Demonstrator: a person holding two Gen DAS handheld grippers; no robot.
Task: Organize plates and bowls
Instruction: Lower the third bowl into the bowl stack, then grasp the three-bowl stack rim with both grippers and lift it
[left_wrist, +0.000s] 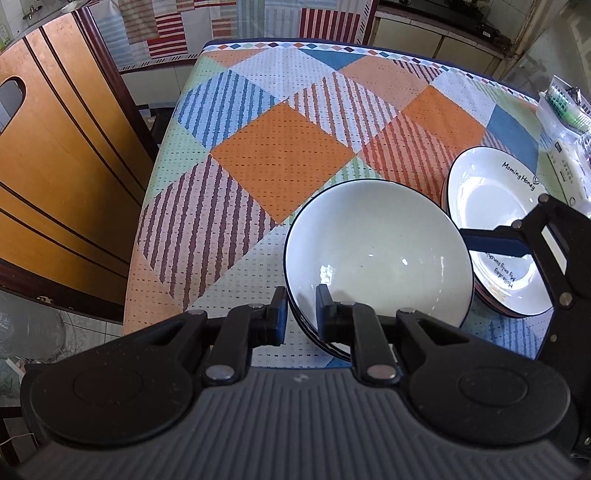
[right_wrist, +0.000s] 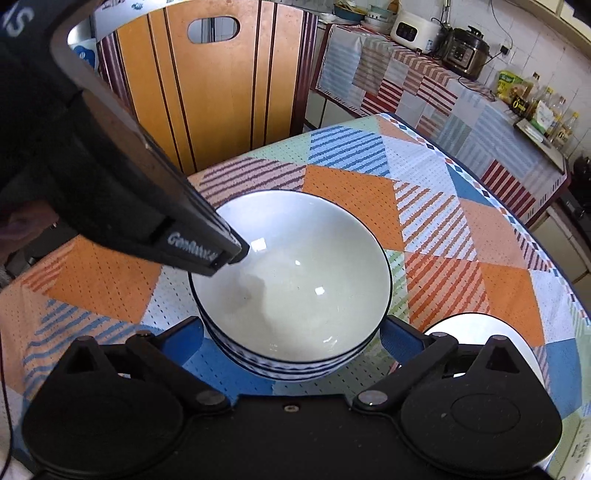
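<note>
Currently the left gripper pinches the top bowl rim atop the bowl stack; the right gripper stands wide open, empty. Plates sit stacked beside; release remains.

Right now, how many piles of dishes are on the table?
2. The bowl stack sits at the near edge, its rim pinched by the left gripper; the plate stack sits just right of it. More may hide beyond the picture's right side.

A patchwork cloth covers the tabletop. A wooden chair stands at its edge. Beyond, a cloth-draped counter carries cookers and bottles against a tiled wall.
</note>
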